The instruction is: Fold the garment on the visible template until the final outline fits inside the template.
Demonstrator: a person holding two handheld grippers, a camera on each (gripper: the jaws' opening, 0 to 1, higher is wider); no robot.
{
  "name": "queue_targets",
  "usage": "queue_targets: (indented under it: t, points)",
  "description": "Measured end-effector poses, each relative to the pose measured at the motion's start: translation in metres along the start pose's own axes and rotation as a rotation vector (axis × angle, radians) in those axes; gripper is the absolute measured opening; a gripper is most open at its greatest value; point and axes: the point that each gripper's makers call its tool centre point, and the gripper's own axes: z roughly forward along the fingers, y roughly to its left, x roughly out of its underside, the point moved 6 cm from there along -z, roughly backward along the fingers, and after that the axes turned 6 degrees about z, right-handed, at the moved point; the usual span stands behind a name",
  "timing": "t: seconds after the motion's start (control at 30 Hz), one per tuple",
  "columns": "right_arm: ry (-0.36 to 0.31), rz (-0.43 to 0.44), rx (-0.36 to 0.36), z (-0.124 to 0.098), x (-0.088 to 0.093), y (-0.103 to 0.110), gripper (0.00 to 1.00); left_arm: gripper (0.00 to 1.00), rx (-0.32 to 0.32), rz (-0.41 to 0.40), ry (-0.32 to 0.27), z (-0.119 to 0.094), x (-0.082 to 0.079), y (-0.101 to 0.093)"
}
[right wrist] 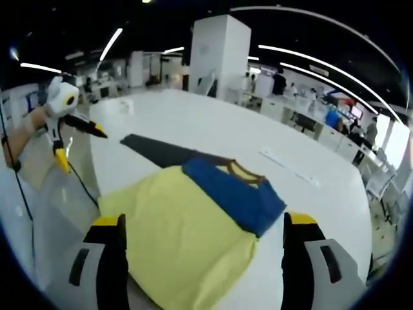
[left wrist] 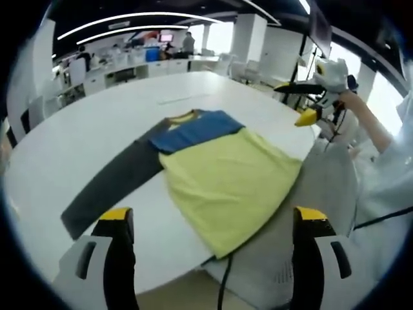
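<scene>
Garment (left wrist: 219, 168) flat, both tools apart

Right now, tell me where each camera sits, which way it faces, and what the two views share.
Left gripper view: rides on the left gripper, jaws open, facing across the white table at the shirt from its hem side; the right gripper and a hand show upper right.
Right gripper view: rides on the right gripper, jaws open, facing the shirt from the opposite side; the left gripper shows at left.
Shared: the shirt, its grey sleeve, the table and each other's gripper.
</scene>
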Motion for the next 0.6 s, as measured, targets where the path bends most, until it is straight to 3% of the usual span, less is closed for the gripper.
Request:
queue_targets:
  t: [0.27,0.4,0.6]
  points:
    - [-0.005,0.012,-0.002,-0.006,0.004,0.004,1.00,0.99,-0.007,-0.008,0.001,-0.001,0.002,0.001]
    - [-0.024,0.060,-0.021,-0.010,0.005,0.006,1.00,0.99,-0.008,-0.011,0.006,-0.001,0.004,0.001]
    - [0.000,0.021,0.013,-0.015,0.011,0.006,1.00,0.99,-0.010,-0.013,0.008,-0.001,0.005,0.001]
